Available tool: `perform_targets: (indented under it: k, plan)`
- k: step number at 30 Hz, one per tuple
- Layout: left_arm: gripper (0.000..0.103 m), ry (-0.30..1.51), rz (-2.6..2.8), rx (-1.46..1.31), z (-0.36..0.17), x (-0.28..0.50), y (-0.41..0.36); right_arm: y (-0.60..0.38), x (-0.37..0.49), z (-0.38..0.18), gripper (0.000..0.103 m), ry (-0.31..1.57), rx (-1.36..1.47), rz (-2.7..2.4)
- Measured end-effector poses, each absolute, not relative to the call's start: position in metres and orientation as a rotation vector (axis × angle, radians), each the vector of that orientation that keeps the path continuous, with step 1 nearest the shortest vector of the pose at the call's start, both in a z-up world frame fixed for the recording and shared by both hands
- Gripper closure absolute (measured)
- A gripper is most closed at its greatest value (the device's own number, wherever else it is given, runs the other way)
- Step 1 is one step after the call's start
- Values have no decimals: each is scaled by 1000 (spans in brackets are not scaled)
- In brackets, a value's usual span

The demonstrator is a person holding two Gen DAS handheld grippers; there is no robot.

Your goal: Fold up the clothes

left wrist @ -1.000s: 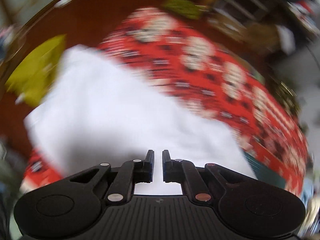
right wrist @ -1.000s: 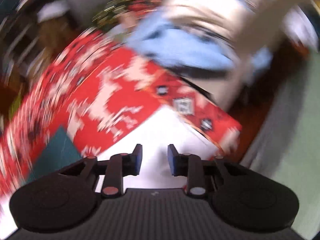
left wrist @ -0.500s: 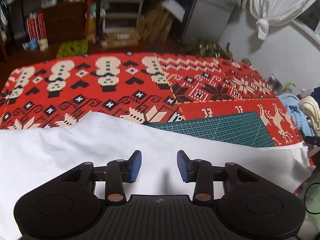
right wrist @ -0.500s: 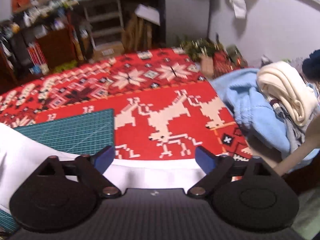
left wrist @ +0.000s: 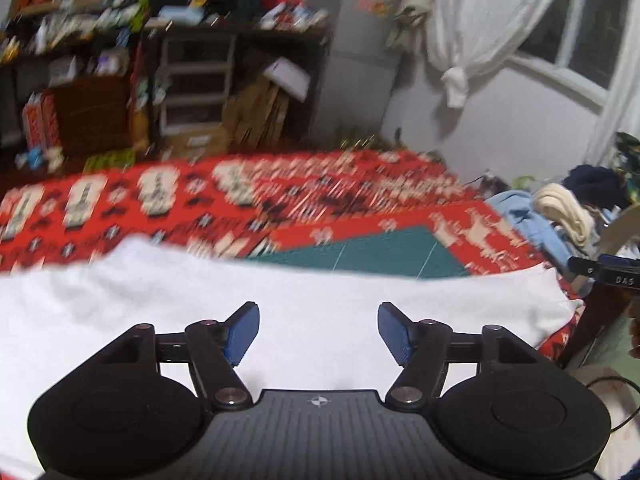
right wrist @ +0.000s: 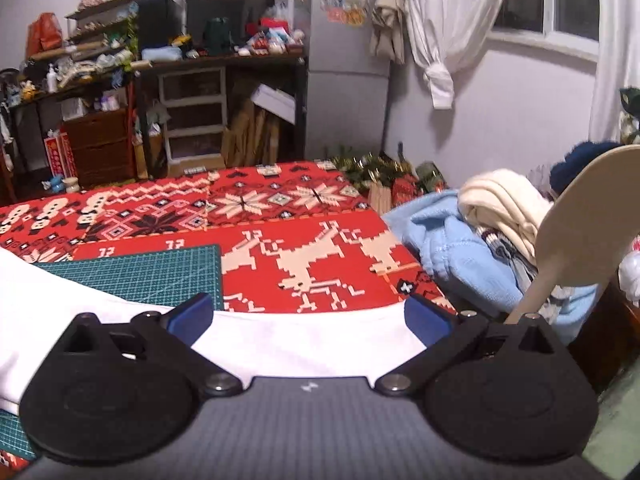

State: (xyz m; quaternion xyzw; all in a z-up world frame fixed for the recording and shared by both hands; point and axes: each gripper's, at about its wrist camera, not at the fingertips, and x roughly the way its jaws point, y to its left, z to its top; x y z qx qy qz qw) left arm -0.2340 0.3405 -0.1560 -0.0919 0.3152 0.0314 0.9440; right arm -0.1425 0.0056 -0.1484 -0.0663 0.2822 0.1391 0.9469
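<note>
A white garment (left wrist: 280,304) lies spread flat along the near edge of a table covered by a red patterned cloth (left wrist: 200,208). My left gripper (left wrist: 318,332) hovers over the garment's middle, open, nothing between its blue pads. In the right wrist view the same white garment (right wrist: 304,344) shows its right end, and my right gripper (right wrist: 308,316) stands wide open above it, holding nothing. A green cutting mat (right wrist: 140,276) lies partly under the garment.
A pile of clothes, light blue (right wrist: 452,256) and cream (right wrist: 504,204), sits on a chair (right wrist: 576,220) past the table's right edge. Cluttered shelves (right wrist: 180,112) and a grey cabinet (right wrist: 344,60) stand behind the table. A knotted white curtain (right wrist: 440,40) hangs at right.
Both grippers have let go of the white garment and opened wide. Both have tipped up from the table to face the room; the garment now lies flat.
</note>
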Motion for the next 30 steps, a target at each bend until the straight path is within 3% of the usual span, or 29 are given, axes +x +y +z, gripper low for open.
perform_targets:
  k: [8, 10, 12, 13, 14, 17, 19, 21, 27, 28, 29, 30]
  plan:
    - [38, 624, -153, -20, -142, -187, 292, -22, -141, -145, 1, 551, -119, 310]
    - [42, 617, -208, 35, -145, -169, 278, -30, -127, -150, 2, 577, -116, 288]
    - [48, 647, -257, 63, -155, -143, 266, -39, -110, -159, 19, 624, -104, 268]
    - [56, 664, -279, 75, -161, -130, 261, -44, -102, -165, 24, 646, -98, 261]
    - [66, 681, -306, 87, -167, -119, 254, -48, -94, -171, 35, 665, -96, 254]
    - [78, 735, -373, 104, -184, -85, 239, -62, -70, -189, 57, 704, -92, 227]
    - [80, 764, -396, 108, -193, -65, 233, -71, -54, -200, 64, 722, -82, 210]
    - [80, 791, -414, 109, -202, -50, 230, -77, -39, -210, 81, 740, -70, 200]
    - [80, 853, -476, 106, -214, -29, 234, -83, -5, -231, 83, 801, -43, 200]
    - [80, 863, -487, 105, -216, -28, 235, -84, -2, -233, 87, 809, -29, 206]
    - [80, 867, -500, 107, -216, -27, 235, -84, -1, -233, 103, 810, -22, 210]
    - [80, 871, -512, 108, -217, -26, 236, -83, -3, -232, 103, 799, -25, 211]
